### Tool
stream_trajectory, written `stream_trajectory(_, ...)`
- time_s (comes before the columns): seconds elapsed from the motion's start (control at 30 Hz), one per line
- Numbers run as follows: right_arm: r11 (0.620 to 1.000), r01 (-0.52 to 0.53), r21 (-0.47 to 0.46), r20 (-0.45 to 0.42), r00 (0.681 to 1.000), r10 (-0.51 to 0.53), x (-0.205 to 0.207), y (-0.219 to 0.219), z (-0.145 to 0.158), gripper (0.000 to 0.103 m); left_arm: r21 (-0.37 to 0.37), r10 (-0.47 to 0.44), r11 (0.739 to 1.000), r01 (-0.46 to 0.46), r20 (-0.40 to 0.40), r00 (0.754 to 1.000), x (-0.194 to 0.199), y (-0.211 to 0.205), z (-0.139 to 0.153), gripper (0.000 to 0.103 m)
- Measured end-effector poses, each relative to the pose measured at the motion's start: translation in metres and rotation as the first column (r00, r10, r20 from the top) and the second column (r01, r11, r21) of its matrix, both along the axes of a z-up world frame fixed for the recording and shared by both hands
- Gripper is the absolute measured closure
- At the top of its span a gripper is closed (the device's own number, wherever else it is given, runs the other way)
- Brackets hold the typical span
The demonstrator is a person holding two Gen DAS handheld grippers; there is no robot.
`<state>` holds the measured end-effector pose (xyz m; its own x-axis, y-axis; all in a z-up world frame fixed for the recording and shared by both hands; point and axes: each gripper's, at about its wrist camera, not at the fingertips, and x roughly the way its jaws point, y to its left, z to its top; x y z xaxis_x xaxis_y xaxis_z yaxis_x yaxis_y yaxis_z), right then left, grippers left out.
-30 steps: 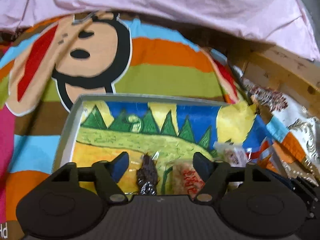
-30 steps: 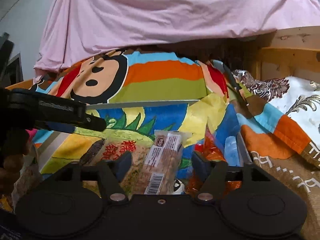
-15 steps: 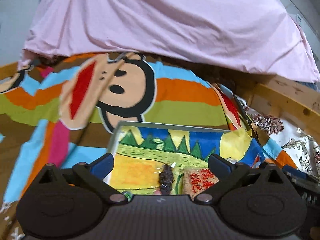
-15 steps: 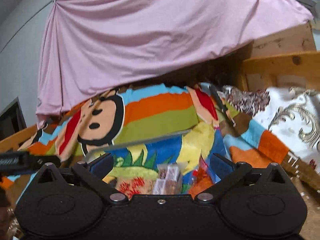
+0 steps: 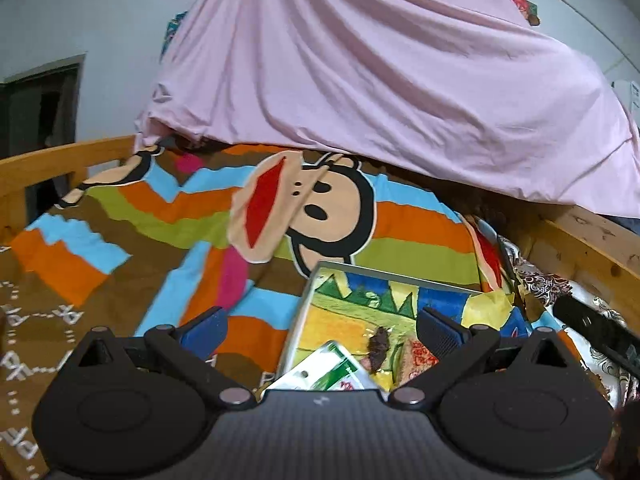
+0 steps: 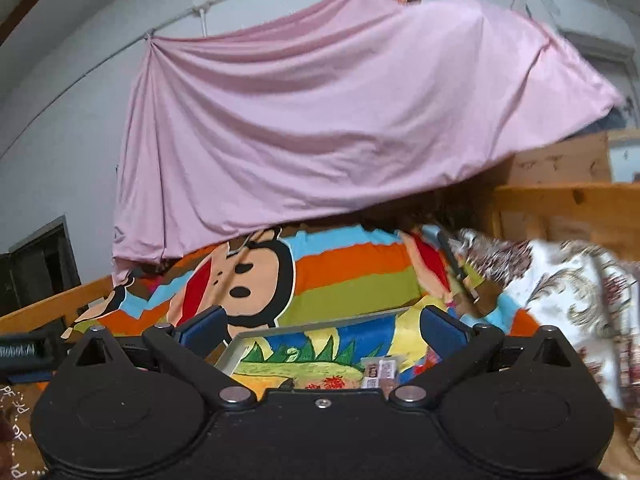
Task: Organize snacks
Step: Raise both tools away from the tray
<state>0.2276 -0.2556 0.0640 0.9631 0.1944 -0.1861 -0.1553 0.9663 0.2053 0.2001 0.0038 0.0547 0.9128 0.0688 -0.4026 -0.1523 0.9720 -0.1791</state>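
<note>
A shallow tray (image 5: 298, 312) with a painted landscape liner lies on the striped monkey blanket (image 5: 328, 208). In the left wrist view it holds a dark dried snack (image 5: 378, 348), a packet with red characters (image 5: 420, 356) and a green-and-white packet (image 5: 328, 372) at its near edge. My left gripper (image 5: 322, 326) is open and empty, raised above the tray's near left corner. In the right wrist view the tray (image 6: 236, 346) shows a labelled bar packet (image 6: 380, 372). My right gripper (image 6: 322, 326) is open and empty, raised above the tray.
A pink sheet (image 5: 380, 92) hangs behind the bed. Wooden bed rails stand at the left (image 5: 60, 160) and right (image 5: 592, 248). A patterned pillow (image 6: 568, 296) lies at the right. The other gripper's body (image 5: 592, 328) sits at the tray's right side.
Both grippers opened wider and rose back away from the tray, tilting up. The snacks now sit low in both views. The left view shifted left, and the green-and-white packet came into sight.
</note>
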Motion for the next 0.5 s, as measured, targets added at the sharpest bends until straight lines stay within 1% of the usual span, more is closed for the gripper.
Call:
stream_trajectory(0.07, 1.0, 0.006, -0.003, 0.009, 1.0, -0.006, -0.014, 0.0, 0.006, 0.001, -0.009, 0.004, 1.0, -0.004, 0.003, 1.0, -0.011, 0.001, 0.006, 0.001)
stream_trajectory(0.13, 1.0, 0.013, 0.018, 0.01, 1.0, -0.013, -0.03, -0.002, 0.01, 0.001, -0.012, 0.013, 1.0, -0.012, 0.014, 1.0, -0.024, 0.002, 0.012, 0.001)
stream_trajectory(0.2, 0.999, 0.025, 0.046, 0.005, 1.0, -0.025, -0.049, -0.004, 0.009, 0.001, -0.005, 0.014, 1.0, -0.014, 0.021, 1.0, -0.038, 0.002, 0.015, 0.001)
stream_trajectory(0.27, 0.998, 0.036, 0.049, -0.013, 0.999, -0.036, -0.065, -0.004, 0.006, 0.001, 0.005, 0.016, 1.0, -0.016, 0.032, 0.999, -0.053, 0.003, 0.016, 0.001)
stream_trajectory(0.5, 0.998, 0.054, 0.032, -0.071, 0.996, -0.052, -0.111, 0.005, -0.005, 0.001, 0.029, 0.035, 0.999, -0.036, 0.03, 0.999, -0.094, 0.014, 0.003, 0.001)
